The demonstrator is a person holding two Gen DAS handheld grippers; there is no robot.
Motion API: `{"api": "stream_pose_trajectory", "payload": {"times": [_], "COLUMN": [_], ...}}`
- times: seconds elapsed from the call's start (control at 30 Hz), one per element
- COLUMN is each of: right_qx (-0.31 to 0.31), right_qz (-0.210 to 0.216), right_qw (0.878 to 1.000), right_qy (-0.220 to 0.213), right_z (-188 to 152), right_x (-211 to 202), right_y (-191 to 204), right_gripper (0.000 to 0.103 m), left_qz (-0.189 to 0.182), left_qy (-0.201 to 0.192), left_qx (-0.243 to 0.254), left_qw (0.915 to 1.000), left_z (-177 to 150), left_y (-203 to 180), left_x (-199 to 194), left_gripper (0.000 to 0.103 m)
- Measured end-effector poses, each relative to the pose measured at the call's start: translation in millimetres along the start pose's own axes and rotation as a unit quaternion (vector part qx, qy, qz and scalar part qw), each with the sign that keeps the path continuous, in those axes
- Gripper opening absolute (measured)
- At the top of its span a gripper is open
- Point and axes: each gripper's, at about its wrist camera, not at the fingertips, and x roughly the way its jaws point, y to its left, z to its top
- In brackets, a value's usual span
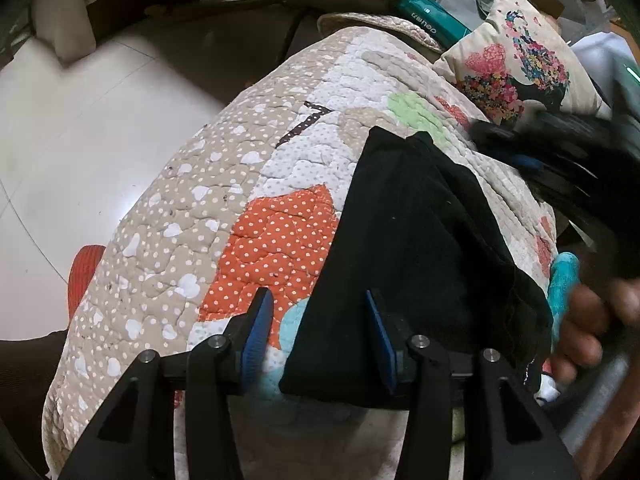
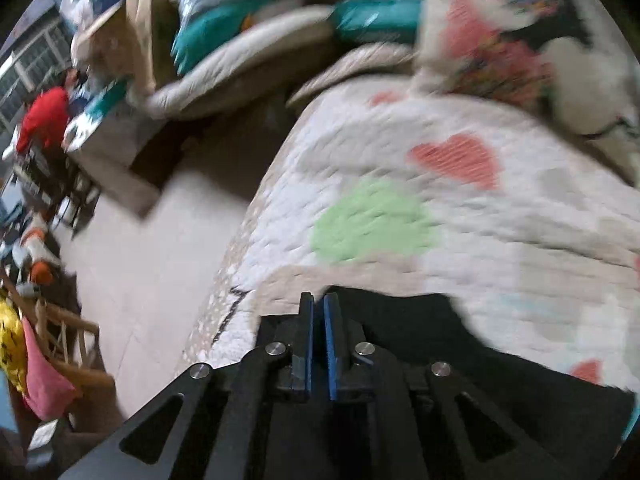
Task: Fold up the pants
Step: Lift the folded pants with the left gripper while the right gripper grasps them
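Observation:
The black pants (image 1: 420, 240) lie folded into a narrow stack on the patchwork quilt (image 1: 224, 220). My left gripper (image 1: 318, 326) hovers open over their near left corner. One blue pad (image 1: 258, 328) is above the quilt and the other pad (image 1: 380, 336) above the black cloth, neither pressing. The right gripper (image 1: 520, 148) shows as a dark blur past the pants' far right side, with a person's hand (image 1: 588, 320) lower down. In the right wrist view the right gripper (image 2: 318, 300) is shut with nothing seen between its pads, above the pants' edge (image 2: 420, 320).
A floral cushion (image 1: 516, 68) and a teal packet (image 1: 432, 12) lie at the quilt's far end. The quilt drops off on the left to pale floor tiles (image 1: 80, 140). Cluttered furniture and a red cloth (image 2: 44, 116) stand across the floor.

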Motion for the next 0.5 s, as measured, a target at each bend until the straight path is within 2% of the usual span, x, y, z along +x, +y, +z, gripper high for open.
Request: {"api": "stream_pose_trajectory", "payload": {"times": [0.03, 0.07, 0.1, 0.13, 0.17, 0.23, 0.3, 0.37, 0.4, 0.5], "right_qx": [0.007, 0.020, 0.032, 0.044, 0.068, 0.117, 0.198, 0.258, 0.289, 0.354], "right_qz": [-0.005, -0.014, -0.022, -0.028, -0.039, -0.049, -0.043, -0.027, -0.019, 0.006], "right_qw": [1.000, 0.999, 0.998, 0.997, 0.994, 0.989, 0.975, 0.960, 0.951, 0.930], "right_qy": [-0.012, -0.031, -0.046, -0.058, -0.072, -0.081, -0.094, -0.105, -0.106, -0.097], "right_z": [-5, -15, -29, -41, -62, -95, -143, -177, -193, -212], "right_x": [-16, -40, -57, -71, -93, -119, -146, -162, -165, -159], "right_y": [-10, -26, -41, -55, -75, -112, -148, -170, -179, -198], "right_gripper": [0.013, 0.027, 0.035, 0.050, 0.053, 0.053, 0.055, 0.055, 0.055, 0.055], "left_qz": [0.001, 0.001, 0.000, -0.001, -0.003, -0.016, -0.027, -0.022, -0.032, -0.041], "left_qy": [0.000, 0.000, 0.001, 0.001, 0.002, 0.003, 0.007, 0.007, 0.005, 0.009], "left_qx": [0.001, 0.001, 0.000, -0.001, 0.000, 0.004, 0.025, 0.051, 0.066, 0.126], "left_qw": [1.0000, 1.0000, 1.0000, 1.0000, 1.0000, 0.9999, 0.9993, 0.9984, 0.9973, 0.9911], "left_z": [0, 0, 0, 0, 0, 0, 0, -1, 0, 0], "left_y": [0, 0, 0, -1, -1, -6, -15, -30, -42, -84], "left_x": [0, 0, 0, 0, -1, -3, -6, -11, -16, -21], "left_gripper": [0.047, 0.047, 0.047, 0.047, 0.047, 0.047, 0.048, 0.048, 0.049, 0.053]}}
